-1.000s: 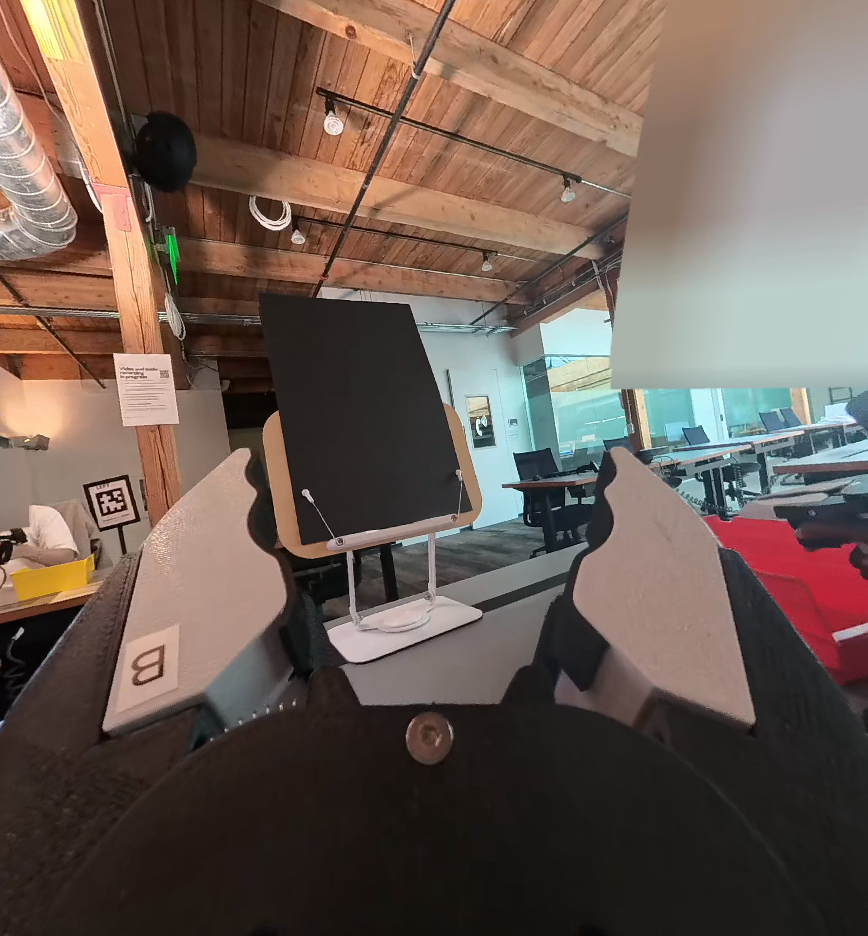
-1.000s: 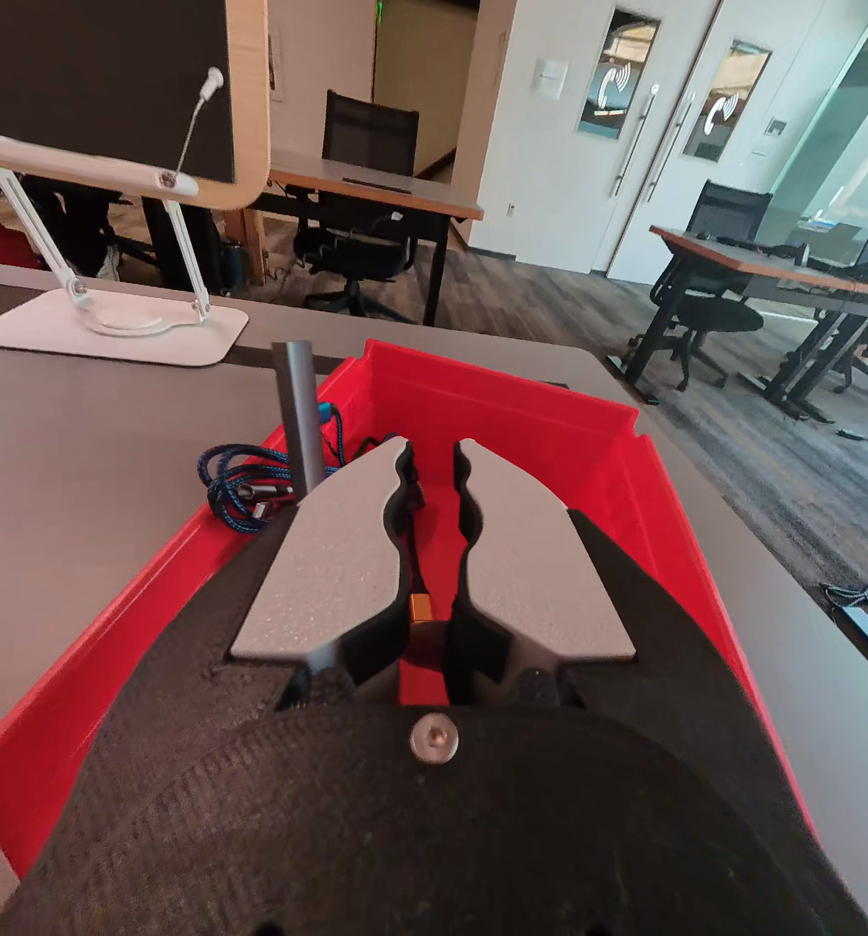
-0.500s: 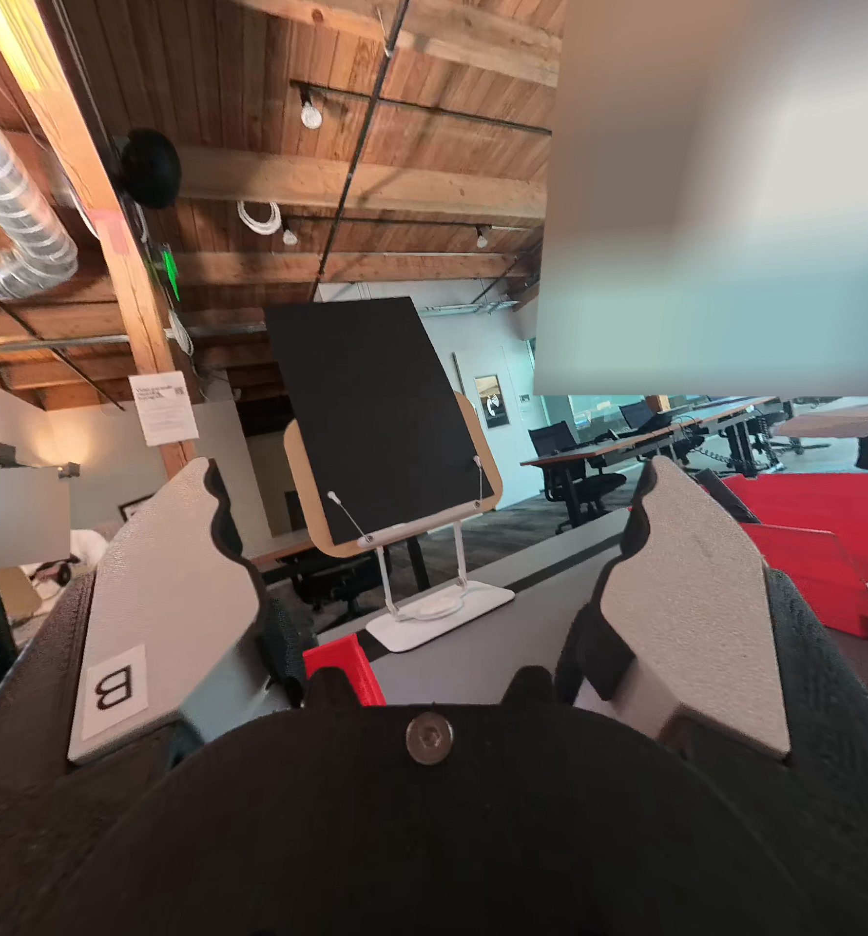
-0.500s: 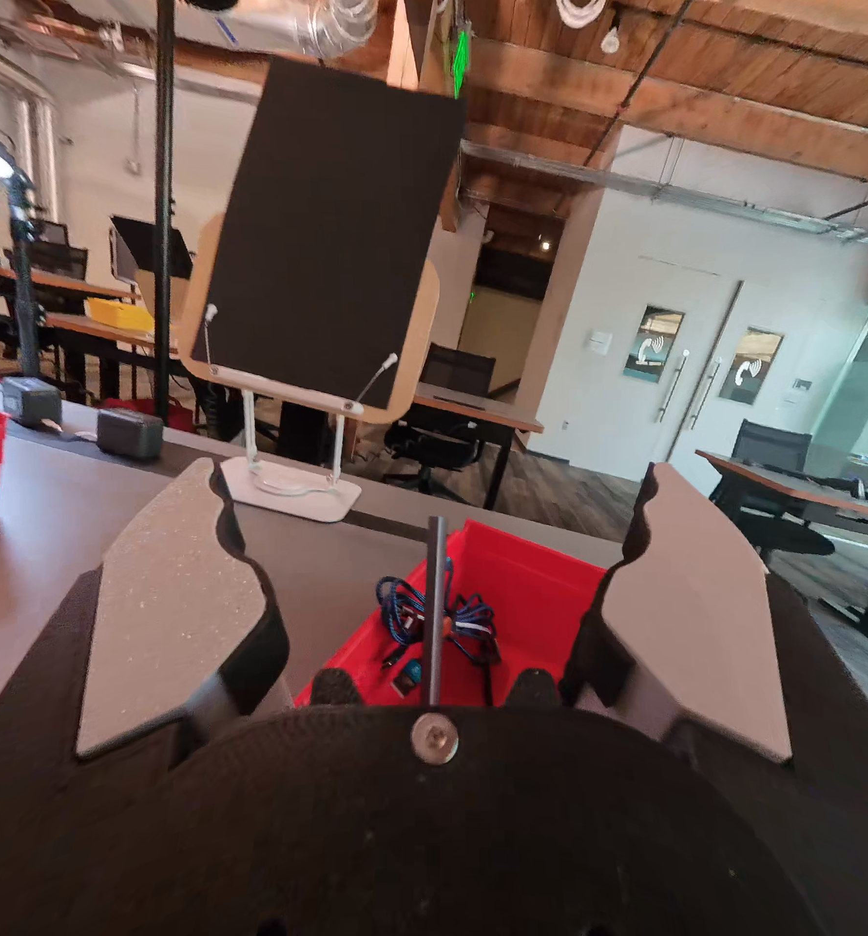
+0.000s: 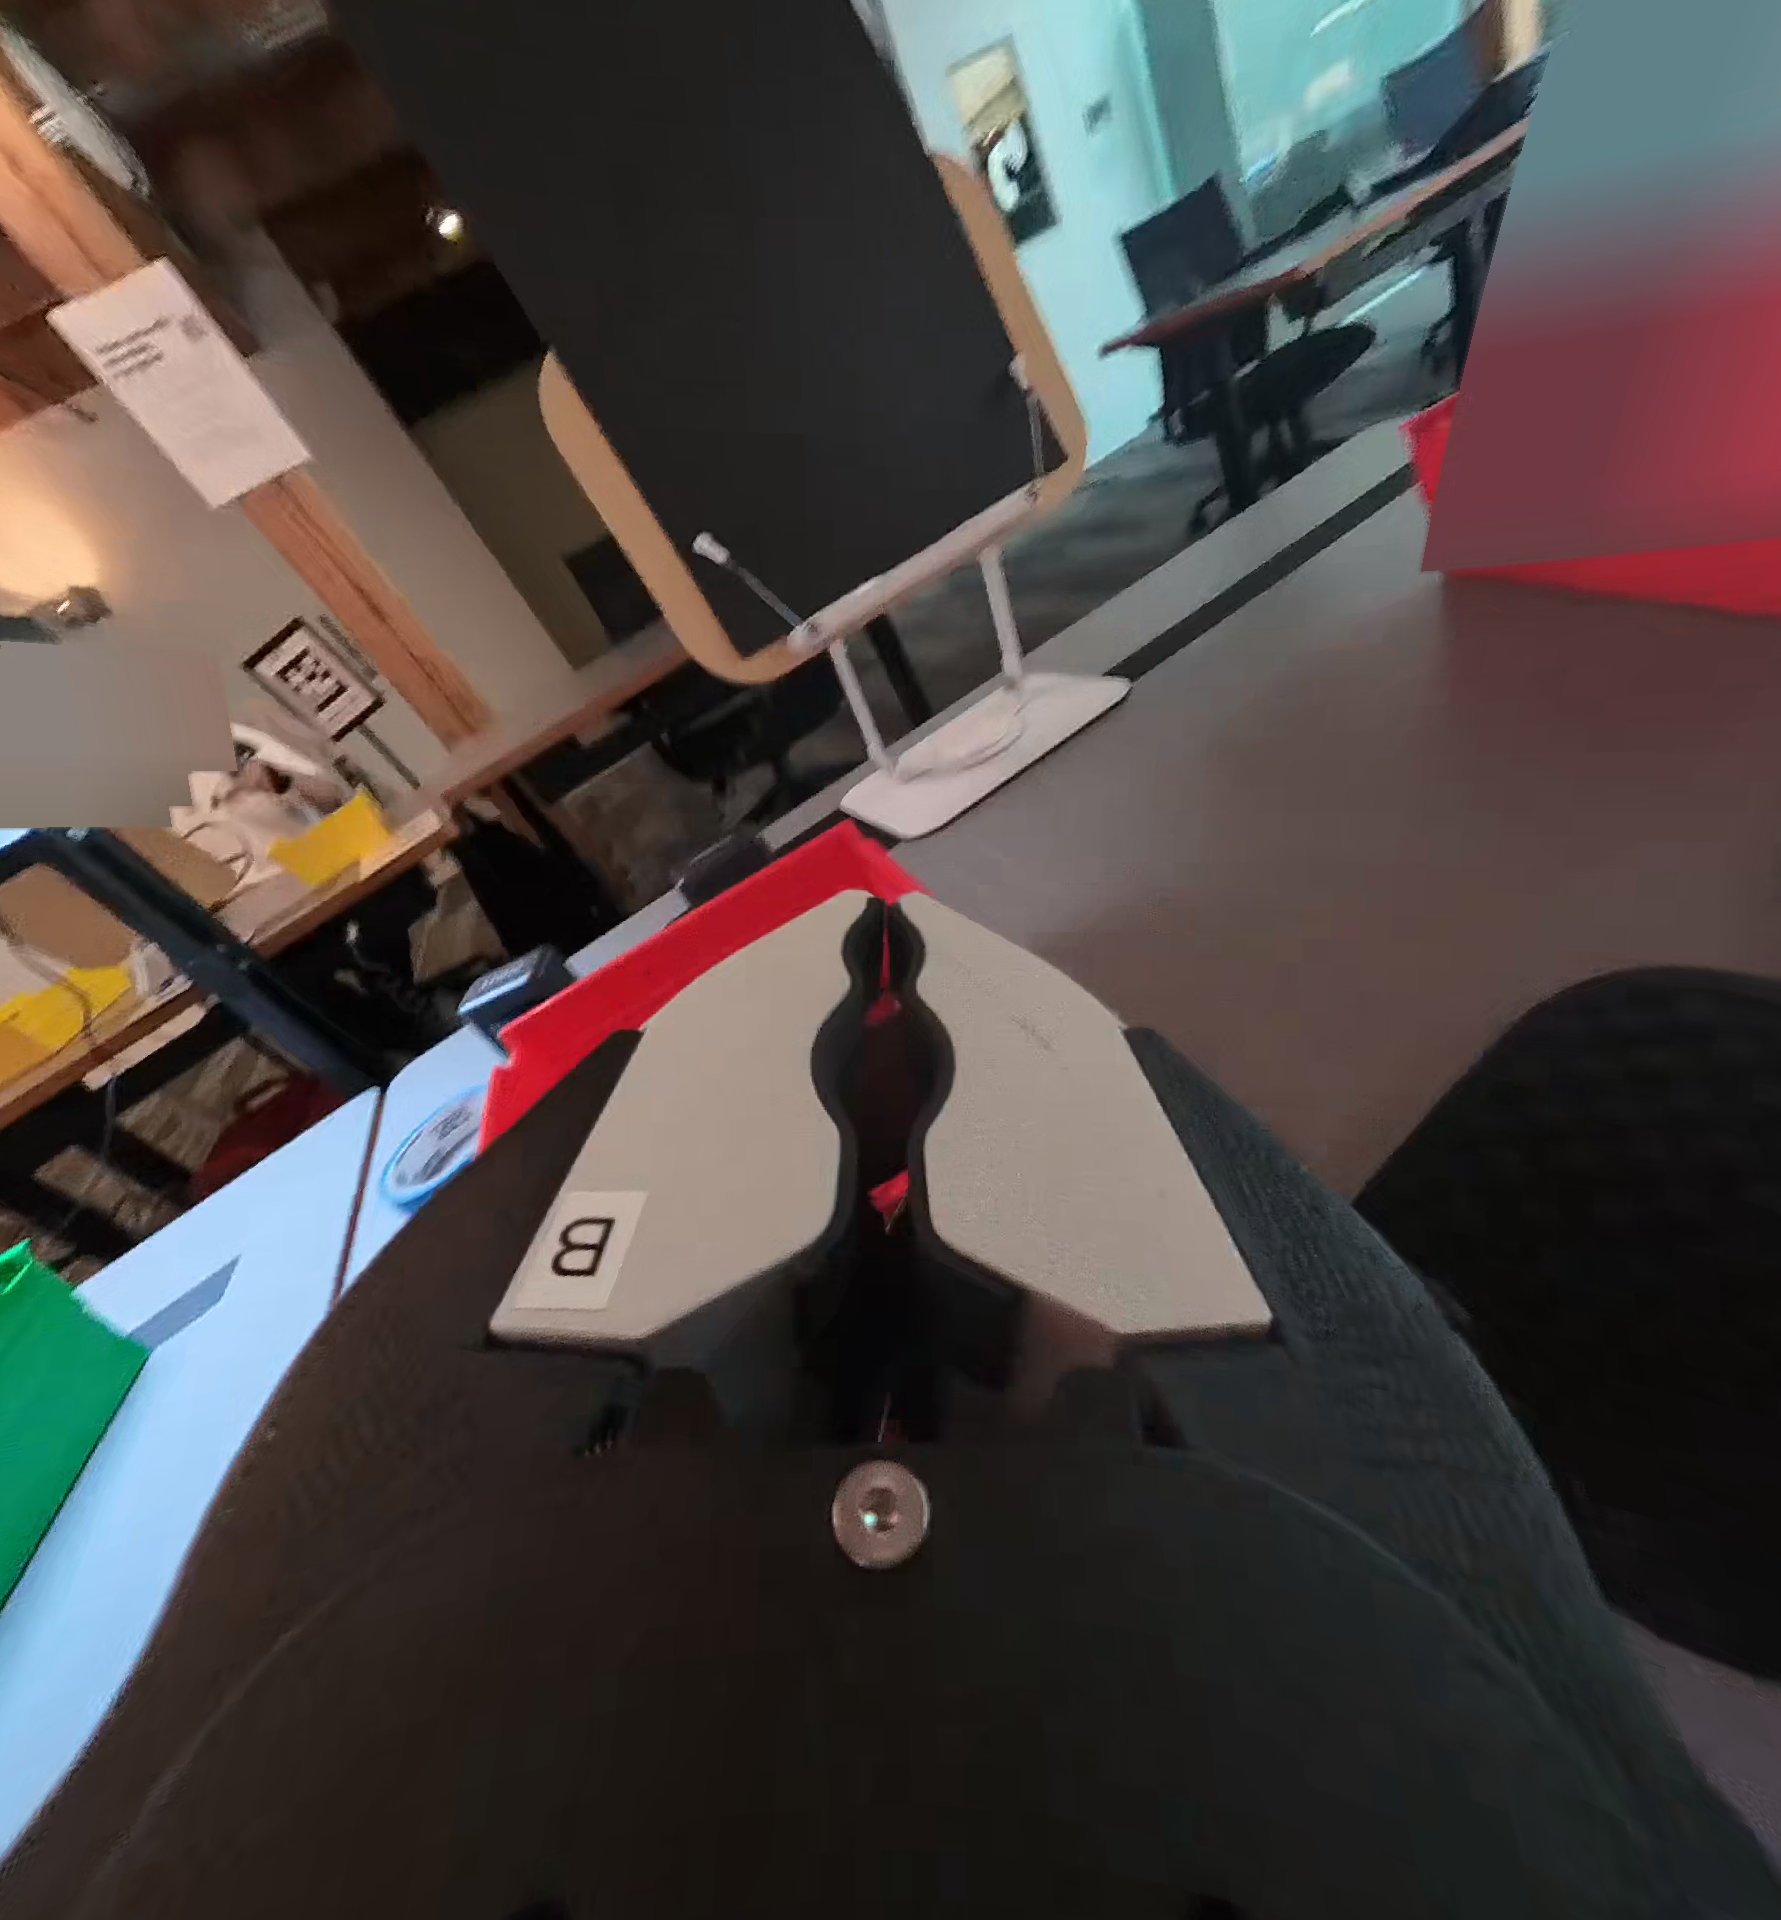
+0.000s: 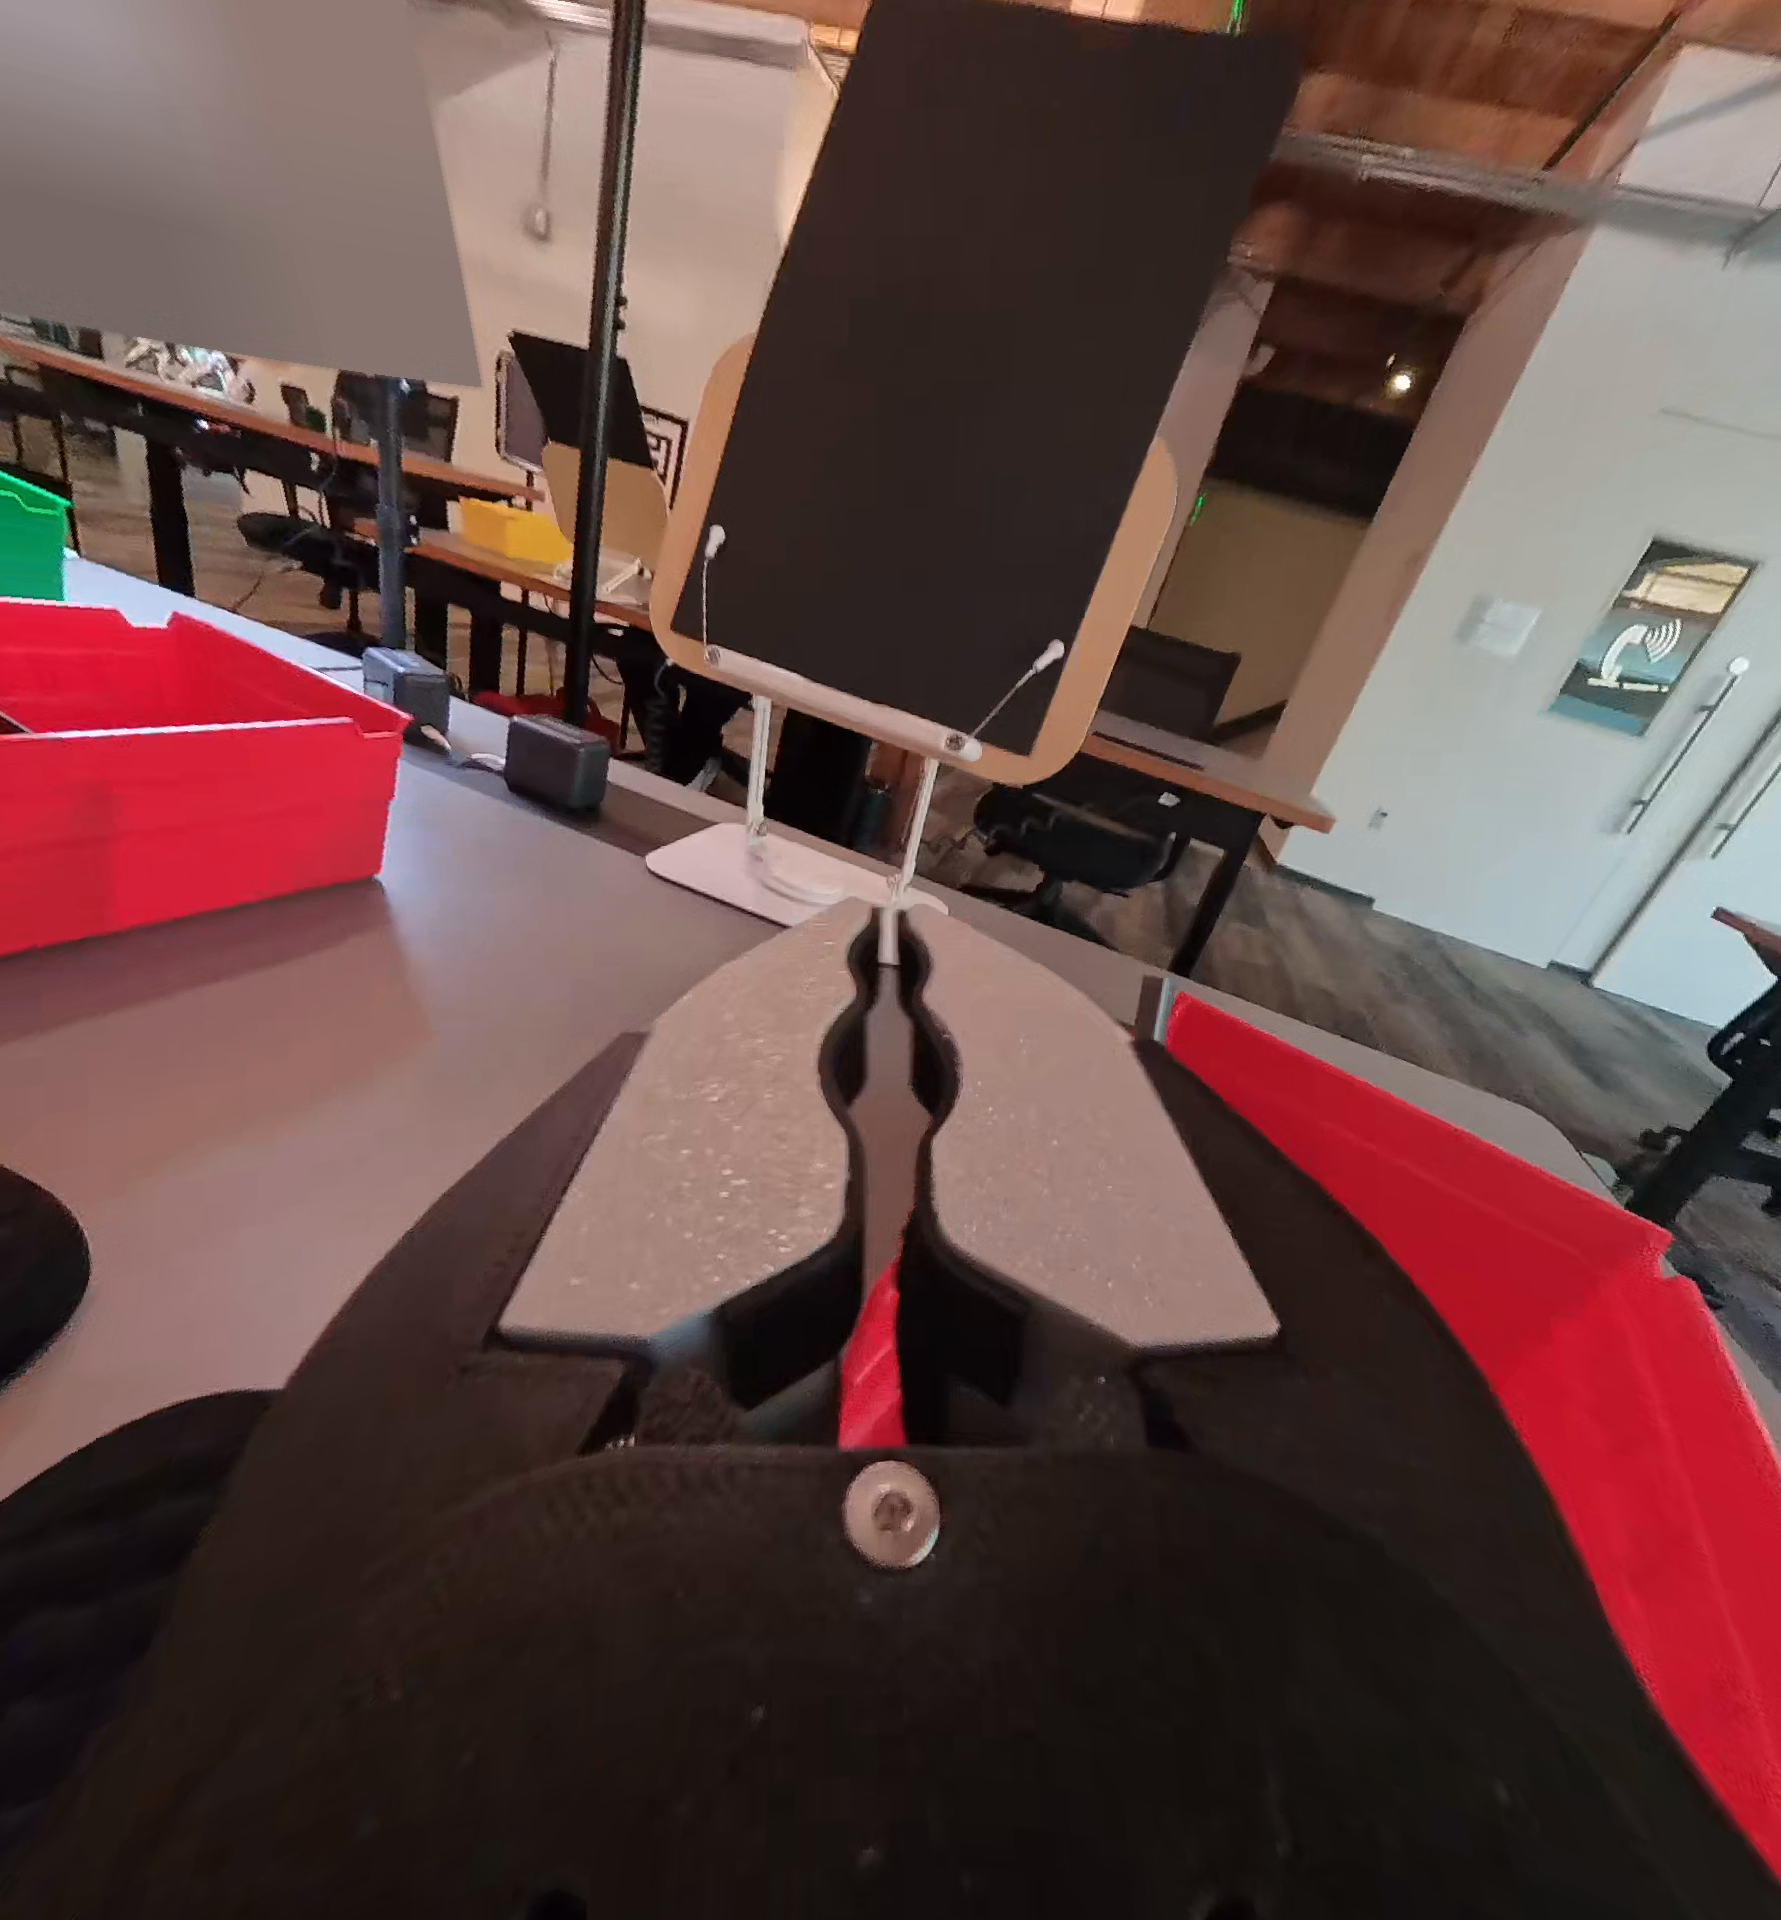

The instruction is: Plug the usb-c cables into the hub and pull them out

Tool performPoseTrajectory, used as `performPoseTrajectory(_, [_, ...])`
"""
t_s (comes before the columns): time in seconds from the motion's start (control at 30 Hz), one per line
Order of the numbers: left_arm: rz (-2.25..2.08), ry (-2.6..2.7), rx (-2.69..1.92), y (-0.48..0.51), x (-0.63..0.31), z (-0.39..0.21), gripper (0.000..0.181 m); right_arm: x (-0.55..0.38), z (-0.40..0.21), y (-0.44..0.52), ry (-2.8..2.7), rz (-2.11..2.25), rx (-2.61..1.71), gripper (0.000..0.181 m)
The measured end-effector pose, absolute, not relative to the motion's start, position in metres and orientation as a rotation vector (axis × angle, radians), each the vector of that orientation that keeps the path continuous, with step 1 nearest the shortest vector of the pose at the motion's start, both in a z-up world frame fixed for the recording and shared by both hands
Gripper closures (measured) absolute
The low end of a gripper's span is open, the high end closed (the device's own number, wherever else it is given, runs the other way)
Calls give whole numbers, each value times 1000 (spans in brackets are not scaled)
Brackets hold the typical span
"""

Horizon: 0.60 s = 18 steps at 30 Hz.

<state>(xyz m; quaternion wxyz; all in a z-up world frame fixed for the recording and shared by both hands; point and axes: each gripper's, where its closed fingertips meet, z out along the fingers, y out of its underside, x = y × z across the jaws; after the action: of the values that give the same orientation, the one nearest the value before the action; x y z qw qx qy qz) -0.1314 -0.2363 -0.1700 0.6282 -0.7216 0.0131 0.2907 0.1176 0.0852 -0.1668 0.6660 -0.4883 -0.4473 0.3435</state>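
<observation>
- Grey table (image 6: 242,1060) in an open office with wood beams; a black board on a white stand (image 6: 927,416) sits at its far edge.
- Left gripper (image 5: 884,914) is clenched on nothing, over a red bin (image 5: 720,935).
- Right gripper (image 6: 891,925) is likewise clenched and empty, beside another red bin (image 6: 1488,1299).
- Neither cables nor hub show; I cannot tell where they lie.
- Judging by kind, such cables are light and floppy: pinch the stiff plug shell, not the cord.
- Left view is blurred; both bins' insides are hidden.
</observation>
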Motion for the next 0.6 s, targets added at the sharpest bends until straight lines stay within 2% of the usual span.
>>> performPoseTrajectory(0.03, [704, 12, -1680, -240, -137, -173, 180, 116, -165, 83, -1004, 787, -1079, 156])
performPoseTrajectory(0.07, [742, -5, -1700, -243, -143, -176, 163, 115, -162, 82, -994, 796, -1041, 126])
performPoseTrajectory(0.1, [778, -29, -1713, -245, -149, -178, 132, 114, -161, 82, -989, 793, -1013, 102])
performPoseTrajectory(0.17, [837, -106, -1719, -248, -164, -180, 54, 115, -163, 91, -967, 757, -1048, 81])
performPoseTrajectory(0.2, [860, -118, -1736, -249, -168, -184, 39, 116, -165, 94, -963, 748, -1064, 77])
performPoseTrajectory(0.27, [876, -78, -1773, -248, -169, -188, 37, 117, -166, 96, -966, 772, -1084, 85])
performPoseTrajectory(0.3, [860, -49, -1781, -246, -167, -187, 37, 119, -169, 94, -986, 794, -1106, 110])
performPoseTrajectory(0.33, [824, -15, -1774, -241, -165, -182, 38, 121, -172, 92, -1011, 812, -1128, 160])
performPoseTrajectory(0.37, [772, 27, -1757, -233, -163, -175, 43, 122, -172, 88, -1032, 840, -1128, 181])
performPoseTrajectory(0.43, [624, 135, -1789, -217, -159, -167, 86, 121, -174, 80, -1080, 904, -1154, 181])
performPoseTrajectory(0.47, [549, 199, -1831, -208, -159, -167, 94, 121, -174, 78, -1094, 914, -1144, 181])
performPoseTrajectory(0.5, [487, 274, -1885, -200, -160, -170, 94, 122, -171, 78, -1075, 909, -1114, 181])
performPoseTrajectory(0.57, [487, 471, -2025, -186, -176, -178, 92, 124, -162, 76, -1049, 896, -1025, 157])
performPoseTrajectory(0.6, [555, 610, -2106, -182, -192, -184, 94, 125, -160, 74, -1054, 892, -999, 156])
